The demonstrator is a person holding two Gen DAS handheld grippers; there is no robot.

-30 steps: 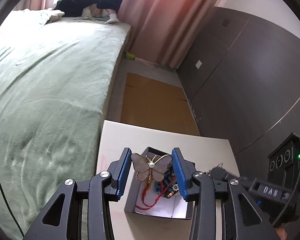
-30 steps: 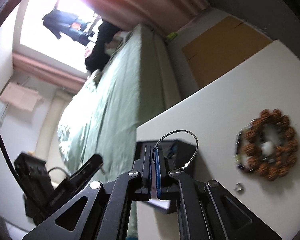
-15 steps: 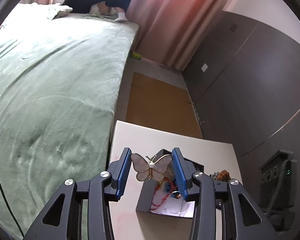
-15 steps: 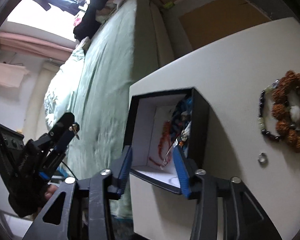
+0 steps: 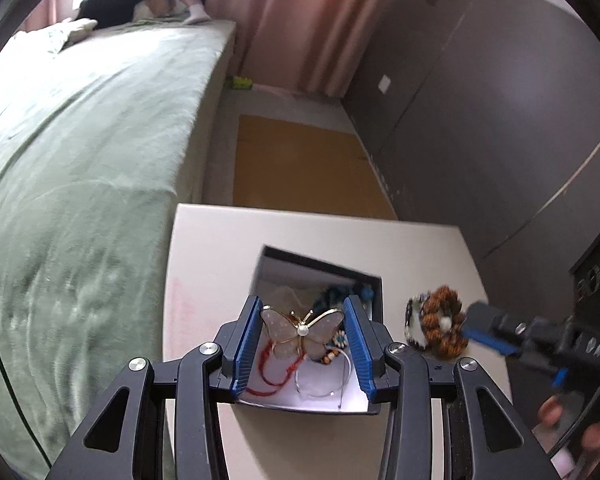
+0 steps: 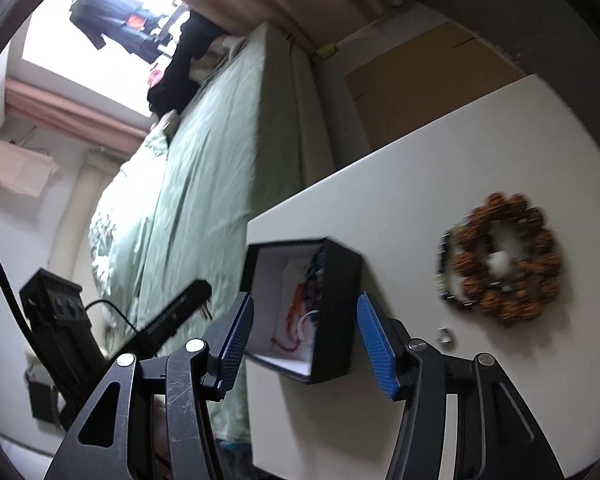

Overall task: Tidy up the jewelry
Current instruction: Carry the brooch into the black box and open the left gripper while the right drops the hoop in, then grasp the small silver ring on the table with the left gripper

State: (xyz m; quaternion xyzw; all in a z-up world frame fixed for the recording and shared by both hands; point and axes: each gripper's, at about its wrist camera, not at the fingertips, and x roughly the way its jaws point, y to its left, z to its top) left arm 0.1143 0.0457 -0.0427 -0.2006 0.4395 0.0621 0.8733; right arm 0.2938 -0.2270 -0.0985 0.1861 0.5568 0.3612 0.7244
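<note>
My left gripper is shut on a gold-rimmed butterfly brooch with a pearl, held above the open black jewelry box. The box holds a red cord, blue beads and a silver hoop. A brown bead bracelet lies on the white table right of the box. My right gripper is open and empty, its jaws standing either side of the box. The bracelet and a small silver ring lie to its right.
The small white table stands beside a green bed. Brown cardboard lies on the floor beyond it. A dark wardrobe wall runs along the right. The right gripper body shows at the right edge.
The silver hoop held by my right gripper a second ago now lies in the box, and that gripper has opened and drawn back. My left gripper has moved over the box with the brooch.
</note>
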